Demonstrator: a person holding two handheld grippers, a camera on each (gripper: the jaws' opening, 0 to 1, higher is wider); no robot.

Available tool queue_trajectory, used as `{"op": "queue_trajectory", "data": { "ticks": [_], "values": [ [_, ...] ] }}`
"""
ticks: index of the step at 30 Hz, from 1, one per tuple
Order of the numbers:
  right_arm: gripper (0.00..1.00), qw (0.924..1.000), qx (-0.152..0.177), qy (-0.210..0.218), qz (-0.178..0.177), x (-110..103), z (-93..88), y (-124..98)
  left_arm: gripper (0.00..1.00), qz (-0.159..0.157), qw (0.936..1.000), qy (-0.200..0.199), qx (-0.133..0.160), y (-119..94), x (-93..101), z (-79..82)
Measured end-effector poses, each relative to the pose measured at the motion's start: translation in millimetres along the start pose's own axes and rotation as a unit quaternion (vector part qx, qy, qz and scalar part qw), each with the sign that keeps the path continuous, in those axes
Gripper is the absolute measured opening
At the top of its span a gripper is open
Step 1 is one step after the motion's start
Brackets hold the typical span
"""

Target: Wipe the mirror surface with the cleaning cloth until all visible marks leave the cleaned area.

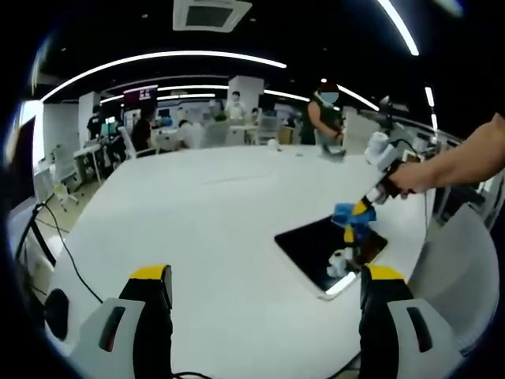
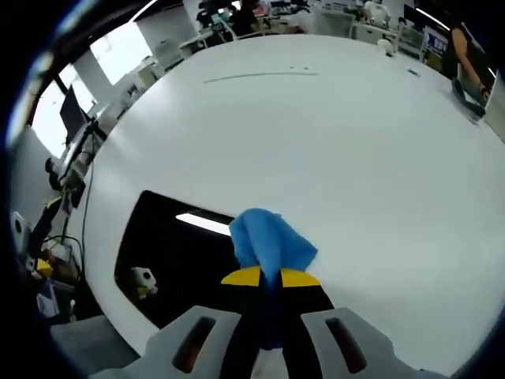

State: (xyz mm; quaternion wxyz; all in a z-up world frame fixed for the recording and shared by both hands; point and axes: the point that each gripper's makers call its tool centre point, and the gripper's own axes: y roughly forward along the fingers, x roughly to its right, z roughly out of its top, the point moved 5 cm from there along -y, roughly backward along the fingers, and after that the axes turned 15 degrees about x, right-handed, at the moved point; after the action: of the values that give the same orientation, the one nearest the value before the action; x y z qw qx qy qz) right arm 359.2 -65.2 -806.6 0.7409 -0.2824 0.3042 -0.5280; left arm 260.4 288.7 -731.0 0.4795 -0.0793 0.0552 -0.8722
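We see a wide white tabletop (image 1: pixel 221 229) with a dark mirror (image 1: pixel 327 251) lying flat near its right edge in the left gripper view. The right tongs (image 1: pixel 364 207) come into that view from the right, held by a person's hand (image 1: pixel 409 178), and they pinch a blue cloth (image 1: pixel 347 213) that hangs down onto the far part of the mirror. Our left tongs (image 1: pixel 264 288) stand wide apart at the bottom of that view with nothing between them, well short of the mirror.

In the right gripper view, the right tongs (image 2: pixel 271 278) are clamped on the blue cloth (image 2: pixel 270 241), whose bunched end sticks out past the yellow tips and sits over the edge of the mirror (image 2: pixel 162 249). The glass reflects a bright ceiling light as a white streak. Beyond the tabletop, in the left gripper view, several people stand and sit among desks under long ceiling lights (image 1: pixel 170 59).
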Motion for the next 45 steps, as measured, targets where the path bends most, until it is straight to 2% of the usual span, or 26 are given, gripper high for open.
{"op": "queue_trajectory", "data": {
  "ticks": [23,32,45],
  "values": [
    [0.01,0.9999,-0.001,-0.009,0.014,-17.0,4.9,13.6,1.0,0.009,1.0,0.002,-0.002,-6.5,-3.5,-2.5],
    [0.01,0.9996,-0.001,-0.011,0.028,-38.5,8.3,20.0,1.0,0.009,0.9999,0.003,-0.008,-8.4,-4.7,-7.9],
    [0.01,0.9991,-0.002,-0.019,0.039,-55.9,13.7,30.4,1.0,0.004,0.9998,0.011,-0.017,-10.7,-3.2,-13.6]
  ]
}}
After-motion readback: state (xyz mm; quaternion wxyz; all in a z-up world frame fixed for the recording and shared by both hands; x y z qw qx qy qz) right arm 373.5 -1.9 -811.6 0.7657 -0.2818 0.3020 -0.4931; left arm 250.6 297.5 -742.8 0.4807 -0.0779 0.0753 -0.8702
